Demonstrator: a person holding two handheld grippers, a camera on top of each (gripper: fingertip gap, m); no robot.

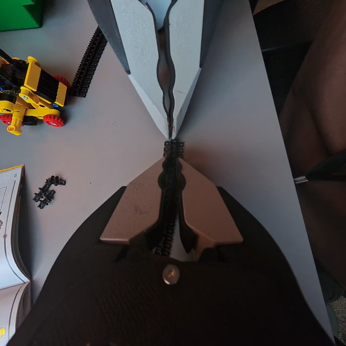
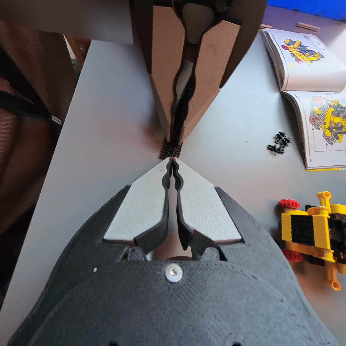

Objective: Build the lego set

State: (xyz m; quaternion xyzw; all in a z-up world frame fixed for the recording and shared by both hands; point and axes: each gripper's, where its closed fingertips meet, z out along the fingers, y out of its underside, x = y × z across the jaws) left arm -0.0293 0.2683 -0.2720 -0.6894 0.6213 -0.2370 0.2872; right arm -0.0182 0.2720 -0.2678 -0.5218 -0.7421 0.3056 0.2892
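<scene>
Your left gripper [image 1: 171, 159] is clamped on the black track strip [image 1: 173, 148]; the right gripper [image 2: 171, 159], pinched shut, meets its far end. Keep both tips aligned while pressing.

Both cameras sit just behind their own fingers and look steeply down at the grey bench [image 1: 234, 131], close to it. The left wrist view looks along the tan-fingered left hand-held gripper [image 1: 171, 159] toward the right hand-held gripper [image 1: 171, 137], which enters from the top edge. The right wrist view faces the opposite way, along its own grey fingers [image 2: 149, 202]. The 2 views meet tip to tip and share the black track strip [image 1: 173, 148] between the tips, the yellow model [image 1: 31, 93], the loose black links [image 1: 47, 191] and the open instruction booklet [image 1: 11, 224], each mirrored to the other side.
</scene>
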